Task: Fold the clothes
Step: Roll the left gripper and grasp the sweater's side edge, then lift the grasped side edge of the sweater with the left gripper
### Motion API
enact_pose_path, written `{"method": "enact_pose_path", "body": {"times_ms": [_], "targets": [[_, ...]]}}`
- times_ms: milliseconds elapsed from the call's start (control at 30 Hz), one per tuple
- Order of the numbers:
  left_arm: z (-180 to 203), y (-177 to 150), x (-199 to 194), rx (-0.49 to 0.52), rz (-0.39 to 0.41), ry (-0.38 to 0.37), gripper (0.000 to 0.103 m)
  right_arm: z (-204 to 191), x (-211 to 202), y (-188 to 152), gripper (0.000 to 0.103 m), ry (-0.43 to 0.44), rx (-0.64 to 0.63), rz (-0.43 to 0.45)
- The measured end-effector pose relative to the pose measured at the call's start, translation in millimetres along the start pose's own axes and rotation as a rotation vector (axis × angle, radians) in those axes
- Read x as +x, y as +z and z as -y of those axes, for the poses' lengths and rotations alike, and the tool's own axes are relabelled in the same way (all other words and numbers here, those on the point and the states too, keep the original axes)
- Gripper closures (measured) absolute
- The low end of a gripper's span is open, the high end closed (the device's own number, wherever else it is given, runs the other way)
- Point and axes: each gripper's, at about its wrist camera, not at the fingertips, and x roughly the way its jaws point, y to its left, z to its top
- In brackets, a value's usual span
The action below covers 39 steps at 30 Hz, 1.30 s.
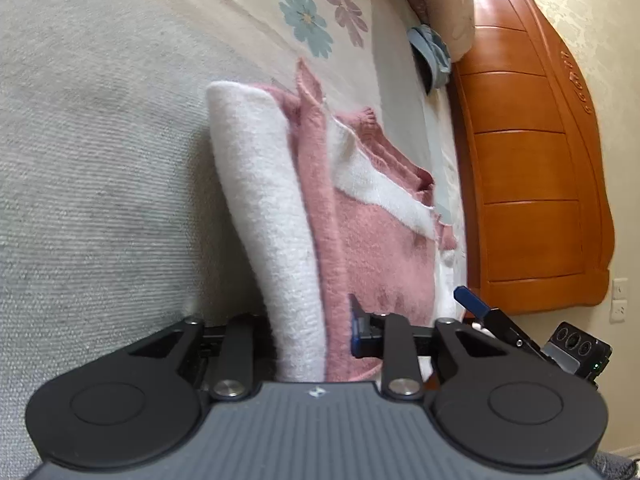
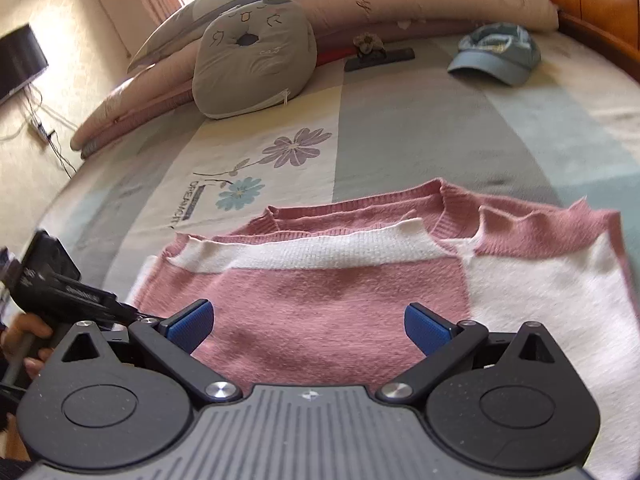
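**Left claw on sweater edge; right claw wide and unloaded**

Bedroom setting: work proceeds on a bed [image 2: 400, 136] with a flower-print cover, not a table.

Near field, left wrist view: the left claw [image 1: 316, 344] has its jaws drawn close, with a folded white-and-pink edge of the sweater [image 1: 280, 208] running up between them. It appears to be pinching that edge; one pad is hidden by the cloth. From this claw the garment's long axis runs away toward 12 o'clock.

Near field, right wrist view: the right claw [image 2: 308, 326] stands spread wide, both blue pads clear, nothing between them. It hovers at the near hem, the pink body of the sweater lying directly ahead at 12 o'clock, neckline at the far end.

Judgement: the left hand is the nearer and engaged one. The next fold turns on the right claw taking the hem at the side opposite.

Far field: a blue cap [image 2: 496, 54] at 1 o'clock, a grey cushion [image 2: 256, 60] at 11 o'clock, and a wooden headboard [image 1: 532, 160].
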Motion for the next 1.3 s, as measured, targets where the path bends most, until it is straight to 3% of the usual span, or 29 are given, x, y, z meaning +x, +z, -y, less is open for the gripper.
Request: {"method": "enact_pose_path", "body": {"times_ms": [667, 1133, 1300], "targets": [[10.3, -14.7, 0.4, 0.036, 0.067, 0.071, 0.079, -0.5, 56.4, 9.9, 0.0, 0.039, 0.075, -0.181], [13.8, -15.2, 3.5, 0.046, 0.098, 0.082, 0.078, -4.1, 68.3, 37.9, 0.0, 0.055, 0.058, -0.123], [14.0, -12.2, 5.6, 0.046, 0.099, 0.077, 0.078, -1.4, 87.1, 38.4, 0.0, 0.031, 0.051, -0.151]]}}
